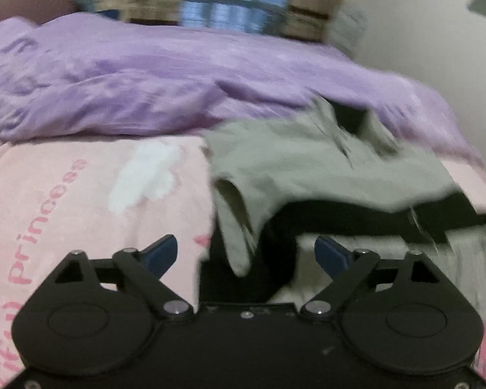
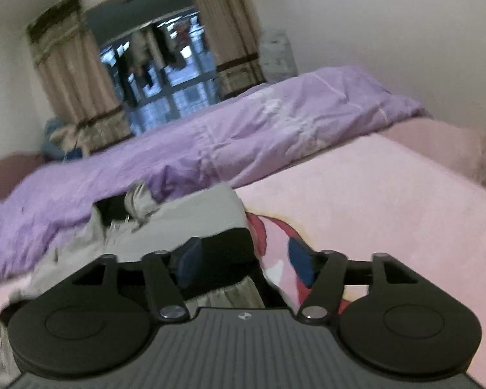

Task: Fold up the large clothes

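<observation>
Though left view blurred, both claws gape wide: left claw (image 1: pixel 246 253), right claw (image 2: pixel 243 259); jacket (image 1: pixel 307 165) crumpled.

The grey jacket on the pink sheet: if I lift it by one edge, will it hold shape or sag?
The grey jacket would probably sag: it lies rumpled with its dark lining turned out. It looks padded, so likely bulky yet fairly light. On the plush pink sheet it may drag rather than slide.

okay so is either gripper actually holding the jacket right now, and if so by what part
Neither. The left gripper and right gripper both have their jaws spread open above the grey jacket, with no fabric pinched between them.
</observation>
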`<move>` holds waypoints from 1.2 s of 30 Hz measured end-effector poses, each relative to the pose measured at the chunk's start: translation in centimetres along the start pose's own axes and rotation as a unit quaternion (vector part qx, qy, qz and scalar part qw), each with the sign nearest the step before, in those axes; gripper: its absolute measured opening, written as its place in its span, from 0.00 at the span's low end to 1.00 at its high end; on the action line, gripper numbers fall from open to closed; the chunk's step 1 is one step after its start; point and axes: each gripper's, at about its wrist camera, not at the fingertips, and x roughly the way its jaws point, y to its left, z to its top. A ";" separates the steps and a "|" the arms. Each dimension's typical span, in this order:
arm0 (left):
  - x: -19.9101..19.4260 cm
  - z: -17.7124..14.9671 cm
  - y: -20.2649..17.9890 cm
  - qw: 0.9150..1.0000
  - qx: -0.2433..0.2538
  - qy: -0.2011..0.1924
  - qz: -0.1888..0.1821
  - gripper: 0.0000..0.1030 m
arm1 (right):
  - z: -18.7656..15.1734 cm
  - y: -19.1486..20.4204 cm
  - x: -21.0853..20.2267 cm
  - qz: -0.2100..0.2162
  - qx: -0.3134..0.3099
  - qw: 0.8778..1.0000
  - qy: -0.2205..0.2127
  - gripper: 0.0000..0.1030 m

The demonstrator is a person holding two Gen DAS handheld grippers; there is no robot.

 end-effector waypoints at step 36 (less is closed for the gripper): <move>2.0 0.5 -2.4 0.994 -0.052 -0.096 0.013 0.07 | -2.2 2.7 3.8 -0.018 0.010 1.000 -0.011 0.02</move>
